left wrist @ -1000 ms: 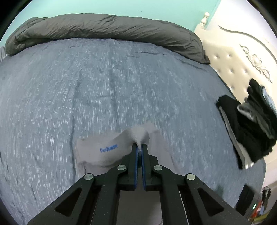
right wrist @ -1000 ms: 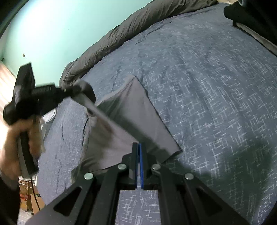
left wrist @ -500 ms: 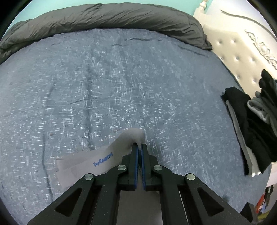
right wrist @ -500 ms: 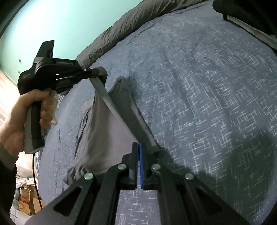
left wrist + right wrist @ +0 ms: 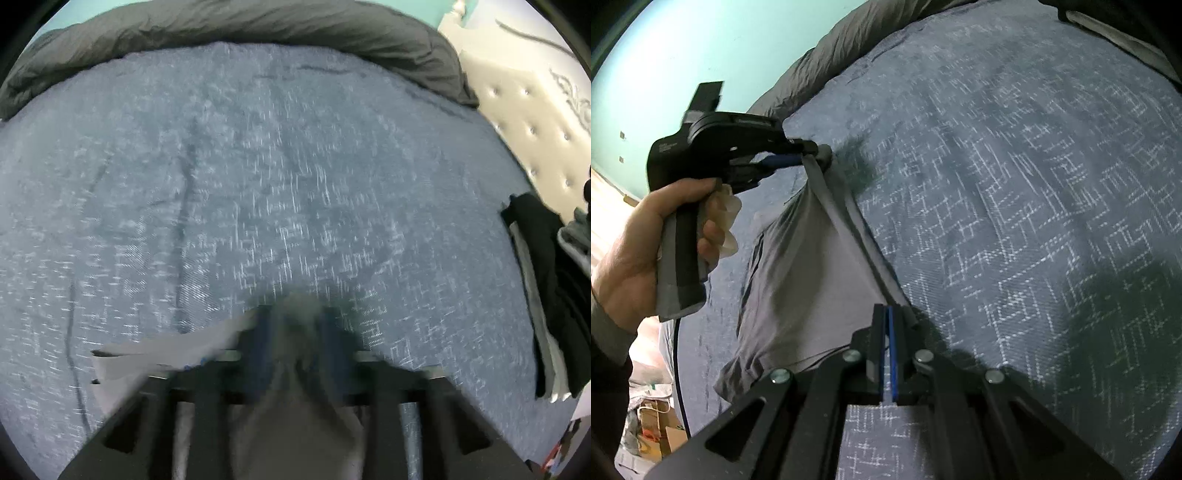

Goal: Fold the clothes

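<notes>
A grey garment (image 5: 798, 280) hangs stretched above the blue bedspread (image 5: 1015, 221), its top edge taut between both grippers. My right gripper (image 5: 889, 314) is shut on the near end of that edge. The left gripper (image 5: 809, 153), held in a person's hand (image 5: 628, 266), is at the far corner. In the blurred left wrist view my left gripper (image 5: 295, 325) has its jaws spread apart, with a bunch of the grey garment (image 5: 295, 424) still lying between them. A flap of the cloth (image 5: 155, 354) sticks out to the left.
A rolled dark grey duvet (image 5: 258, 22) lies along the far edge of the bed. A pile of dark clothes (image 5: 546, 295) sits at the right by the white padded headboard (image 5: 535, 122). Boxes (image 5: 653, 432) stand on the floor past the left bedside.
The left gripper's jaws, shut on the cloth before, have spread apart. Both grippers have moved forward over the bed, and the garment's top edge has pulled tighter between them.
</notes>
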### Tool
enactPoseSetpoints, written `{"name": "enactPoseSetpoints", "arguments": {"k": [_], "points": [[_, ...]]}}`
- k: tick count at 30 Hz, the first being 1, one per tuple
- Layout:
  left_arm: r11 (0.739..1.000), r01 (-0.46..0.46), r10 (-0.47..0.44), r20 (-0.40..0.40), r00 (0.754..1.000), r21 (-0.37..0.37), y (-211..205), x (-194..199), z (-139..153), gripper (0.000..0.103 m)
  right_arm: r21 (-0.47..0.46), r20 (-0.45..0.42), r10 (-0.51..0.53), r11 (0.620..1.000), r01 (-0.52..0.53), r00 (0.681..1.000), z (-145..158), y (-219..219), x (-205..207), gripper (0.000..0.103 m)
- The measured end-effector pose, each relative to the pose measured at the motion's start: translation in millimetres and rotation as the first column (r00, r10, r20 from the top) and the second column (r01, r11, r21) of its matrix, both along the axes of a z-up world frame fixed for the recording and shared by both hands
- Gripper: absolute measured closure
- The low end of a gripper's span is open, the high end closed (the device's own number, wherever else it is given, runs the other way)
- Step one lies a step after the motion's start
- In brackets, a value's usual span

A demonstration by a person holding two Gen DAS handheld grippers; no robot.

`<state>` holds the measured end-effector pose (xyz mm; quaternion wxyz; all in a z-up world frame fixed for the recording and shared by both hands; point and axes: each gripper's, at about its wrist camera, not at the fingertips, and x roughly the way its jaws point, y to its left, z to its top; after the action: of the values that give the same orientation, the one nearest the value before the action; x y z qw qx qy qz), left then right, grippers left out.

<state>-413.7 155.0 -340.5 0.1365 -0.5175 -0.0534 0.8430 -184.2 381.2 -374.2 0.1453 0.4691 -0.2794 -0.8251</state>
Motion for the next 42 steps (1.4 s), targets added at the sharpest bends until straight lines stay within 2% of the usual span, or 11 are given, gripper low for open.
{"name": "enactPoseSetpoints", "arguments": {"k": [3, 9, 15, 18, 26, 30, 32, 34, 35, 37, 42], "points": [[1.0, 0.014, -0.014, -0.055, 0.998, 0.013, -11, 7, 18, 0.042, -0.001, -0.004, -0.001, 1.0, 0.001, 1.0, 2, 0, 1, 0.102], [0.997, 0.055, -0.06, -0.084, 0.995, -0.062, -36, 15, 30, 0.042, -0.008, -0.009, -0.007, 1.0, 0.007, 1.0, 4, 3, 4, 0.102], [0.994, 0.058, -0.061, -0.029, 0.998, -0.089, -72, 19, 16, 0.042, -0.015, -0.011, -0.005, 1.0, 0.005, 1.0, 5, 4, 4, 0.102], [0.994, 0.068, -0.071, -0.036, 0.997, -0.09, -62, 16, 18, 0.042, -0.015, -0.009, -0.004, 1.0, 0.003, 1.0, 4, 2, 4, 0.102], [0.977, 0.165, -0.169, -0.023, 0.985, -0.133, 8, 1, 18, 0.042, -0.023, -0.002, -0.008, 1.0, 0.008, 1.0, 1, 5, 4, 0.102], [0.976, 0.153, -0.155, 0.003, 0.988, -0.154, 25, -1, 11, 0.042, -0.025, 0.0, -0.004, 1.0, 0.004, 1.0, 1, 3, 2, 0.102], [0.969, 0.15, -0.151, 0.012, 0.988, -0.194, 32, -5, 7, 0.047, -0.027, 0.001, -0.002, 1.0, 0.002, 1.0, 0, 2, 0, 0.102], [0.962, 0.152, -0.147, 0.036, 0.988, -0.226, 37, -9, -3, 0.077, -0.031, 0.003, -0.002, 1.0, 0.002, 1.0, 0, 2, 0, 0.102], [0.959, 0.153, -0.145, 0.05, 0.988, -0.24, 39, -11, -7, 0.082, -0.031, 0.003, -0.003, 1.0, 0.003, 1.0, 0, 2, 0, 0.102], [0.964, 0.129, -0.123, 0.041, 0.992, -0.235, 37, -12, -8, 0.1, -0.033, 0.003, -0.002, 0.999, 0.002, 1.0, 0, 3, -1, 0.102], [0.985, -0.005, -0.005, -0.058, 0.998, -0.17, 17, -13, 12, 0.1, -0.038, 0.003, -0.003, 0.999, 0.003, 1.0, 0, 4, -1, 0.102]]}}
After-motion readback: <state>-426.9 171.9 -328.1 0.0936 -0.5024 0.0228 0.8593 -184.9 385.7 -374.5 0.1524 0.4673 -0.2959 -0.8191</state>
